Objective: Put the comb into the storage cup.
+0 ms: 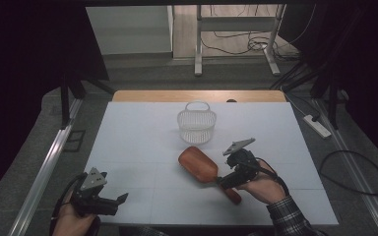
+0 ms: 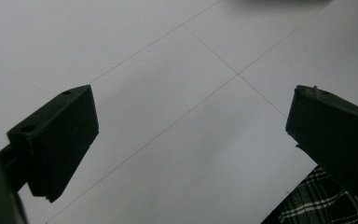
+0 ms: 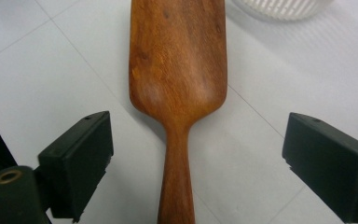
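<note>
Near the frame's centre the wooden paddle [image 1: 200, 165] lies flat on the white desk [image 1: 138, 142], its handle between the right claw's [image 3: 196, 158] released jaws, apparently for gripping, while the left claw [image 1: 120, 201] idles open lower left.

The paddle [image 3: 177, 88] lies flat on the bench [image 1: 138, 147], its handle running between the right gripper [image 3: 196, 158]'s 2 jaws, touching neither. Its blade stretches ahead of them. The basket [image 3: 279, 7] stands beyond the blade, to the right of it.
</note>
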Motion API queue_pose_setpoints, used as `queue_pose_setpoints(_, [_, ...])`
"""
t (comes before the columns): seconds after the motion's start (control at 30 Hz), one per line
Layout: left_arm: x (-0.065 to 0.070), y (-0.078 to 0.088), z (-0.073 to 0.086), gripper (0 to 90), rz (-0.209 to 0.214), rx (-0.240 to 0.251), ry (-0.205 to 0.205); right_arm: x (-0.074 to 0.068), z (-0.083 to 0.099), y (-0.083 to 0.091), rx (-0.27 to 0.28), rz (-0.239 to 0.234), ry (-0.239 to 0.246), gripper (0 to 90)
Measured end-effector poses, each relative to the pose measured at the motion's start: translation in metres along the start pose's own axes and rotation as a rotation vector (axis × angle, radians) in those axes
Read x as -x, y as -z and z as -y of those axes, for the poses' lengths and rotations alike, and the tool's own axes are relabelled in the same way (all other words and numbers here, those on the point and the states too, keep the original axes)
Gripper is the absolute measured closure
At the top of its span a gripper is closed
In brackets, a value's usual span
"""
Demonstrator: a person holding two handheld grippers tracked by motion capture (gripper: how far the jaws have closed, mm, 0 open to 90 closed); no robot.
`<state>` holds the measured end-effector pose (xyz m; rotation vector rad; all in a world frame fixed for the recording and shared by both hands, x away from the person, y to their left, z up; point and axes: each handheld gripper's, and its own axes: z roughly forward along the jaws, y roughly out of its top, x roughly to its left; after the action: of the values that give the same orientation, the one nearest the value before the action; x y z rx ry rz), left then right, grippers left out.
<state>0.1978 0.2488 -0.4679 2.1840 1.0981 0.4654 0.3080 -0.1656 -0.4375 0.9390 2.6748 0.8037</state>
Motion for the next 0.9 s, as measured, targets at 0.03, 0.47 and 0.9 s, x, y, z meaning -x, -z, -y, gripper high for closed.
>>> queue_pose_setpoints(0.03, [0.0,0.0,0.0,3.1,0.0,0.0,0.0,0.0,0.001,0.0,0.004,-0.002,-0.003,3.0])
queue_pose_setpoints(0.47, [0.0,0.0,0.0,3.1,-0.001,-0.001,-0.003,0.003,0.004,0.0,0.027,-0.018,-0.07,0.0])
queue_pose_setpoints(0.9, [0.0,0.0,0.0,3.1,0.001,-0.003,-0.009,-0.005,0.008,-0.026,-0.051,0.019,-0.027,0.0])
